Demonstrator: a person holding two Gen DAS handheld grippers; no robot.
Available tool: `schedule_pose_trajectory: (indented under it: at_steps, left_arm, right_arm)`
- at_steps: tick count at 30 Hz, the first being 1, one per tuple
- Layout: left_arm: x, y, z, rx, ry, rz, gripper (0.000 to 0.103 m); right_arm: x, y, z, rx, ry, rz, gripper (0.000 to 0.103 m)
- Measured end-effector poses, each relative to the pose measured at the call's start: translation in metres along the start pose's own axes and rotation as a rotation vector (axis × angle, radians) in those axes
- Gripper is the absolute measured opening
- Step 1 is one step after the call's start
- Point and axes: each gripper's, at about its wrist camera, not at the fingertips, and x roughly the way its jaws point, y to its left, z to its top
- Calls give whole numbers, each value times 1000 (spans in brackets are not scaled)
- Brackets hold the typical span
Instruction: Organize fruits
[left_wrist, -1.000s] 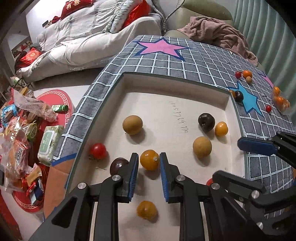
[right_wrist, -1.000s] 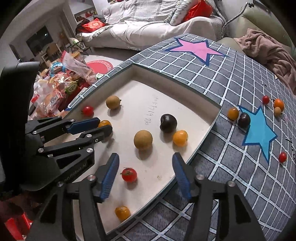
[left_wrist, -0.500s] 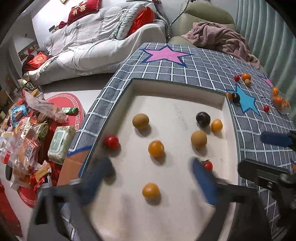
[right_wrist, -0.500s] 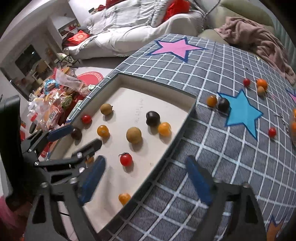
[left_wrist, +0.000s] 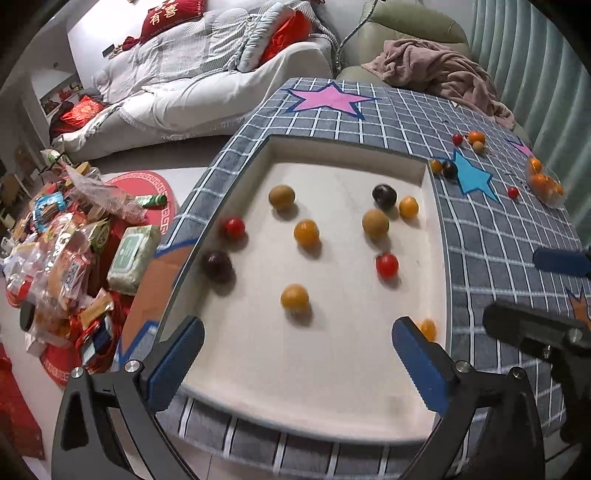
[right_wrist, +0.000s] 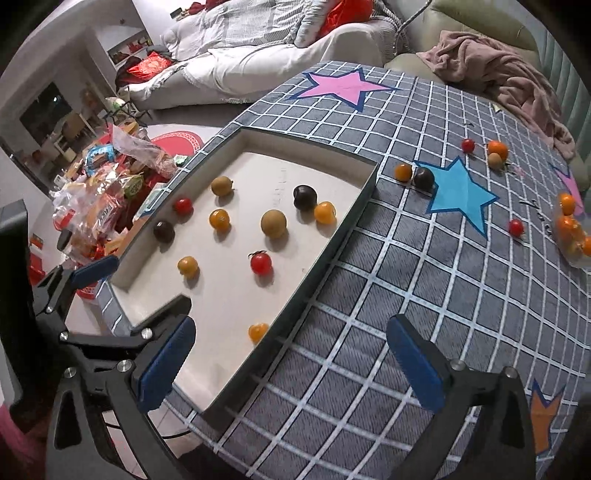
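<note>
A shallow white tray (left_wrist: 351, 369) (right_wrist: 229, 295) is sunk in the grey checked tablecloth and holds several small fruits: orange ones (left_wrist: 306, 232), red tomatoes (left_wrist: 386, 264) (right_wrist: 260, 263), dark plums (left_wrist: 384, 195) (right_wrist: 304, 196) and tan round ones (left_wrist: 375, 223) (right_wrist: 273, 223). More fruits lie loose on the cloth by the blue star (right_wrist: 458, 195), such as an orange one (right_wrist: 403, 172) and a dark one (right_wrist: 423, 178). My left gripper (left_wrist: 295, 356) is open and empty above the tray's near edge. My right gripper (right_wrist: 290, 363) is open and empty over the tray's right rim.
A clear bag of orange fruits (right_wrist: 570, 229) lies at the cloth's far right. A pile of snack packets (left_wrist: 66, 251) sits on the floor to the left. A sofa (left_wrist: 207, 85) and a pink blanket (right_wrist: 509, 77) lie beyond the table.
My left gripper has opened wide, released the orange fruit in the tray, and pulled back and up. My right gripper has also pulled back and opened wider.
</note>
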Motion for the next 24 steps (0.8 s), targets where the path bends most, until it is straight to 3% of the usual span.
schedule_pose_trajectory:
  at_steps: [13, 24]
  left_arm:
    - [-43, 1, -31, -20, -14, 37, 102]
    - [-54, 0, -38, -20, -8, 42, 102]
  right_arm:
    - [-26, 39, -12, -67, -31, -47, 103]
    - [-27, 50, -16, -77, -29, -61, 103]
